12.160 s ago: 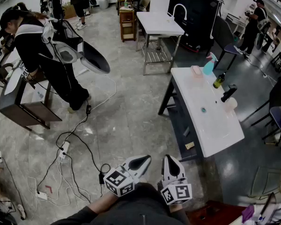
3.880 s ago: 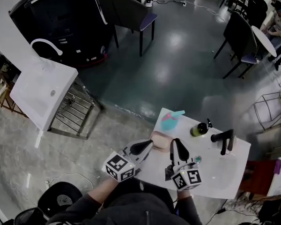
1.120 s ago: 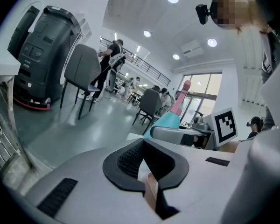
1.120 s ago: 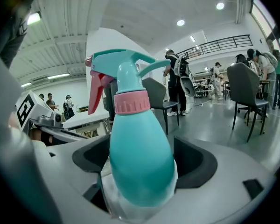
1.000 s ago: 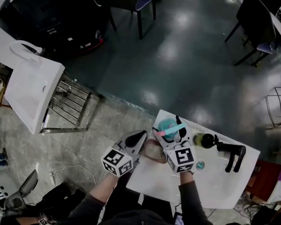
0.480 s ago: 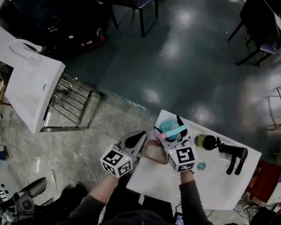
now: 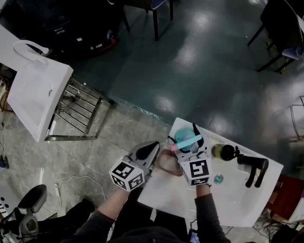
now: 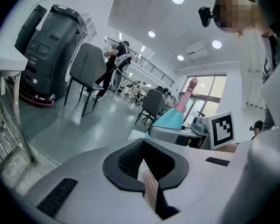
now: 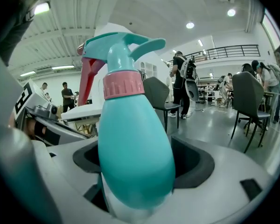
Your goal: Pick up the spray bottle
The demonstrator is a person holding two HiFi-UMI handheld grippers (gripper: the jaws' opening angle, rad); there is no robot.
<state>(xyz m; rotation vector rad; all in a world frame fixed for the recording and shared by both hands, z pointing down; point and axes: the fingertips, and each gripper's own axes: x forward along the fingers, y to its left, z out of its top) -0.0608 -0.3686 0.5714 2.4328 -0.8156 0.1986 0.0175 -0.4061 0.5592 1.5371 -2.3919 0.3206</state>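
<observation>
The right claw is clamped on the belly of the teal spray bottle, whose pink collar and trigger head stand upright above the jaws. The bottle sits at the 11 o'clock corner of the white surface. A dark green bottle lies at its 3 o'clock. The left claw, at 8 o'clock of the right, has its jaws pressed together, holding nothing.

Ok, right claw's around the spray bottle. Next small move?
Probably lift straight up a little. The right claw looks shut on the teal spray bottle, which stands upright, and a dark bottle stands just beside it on the table, so sideways travel risks a knock.
</observation>
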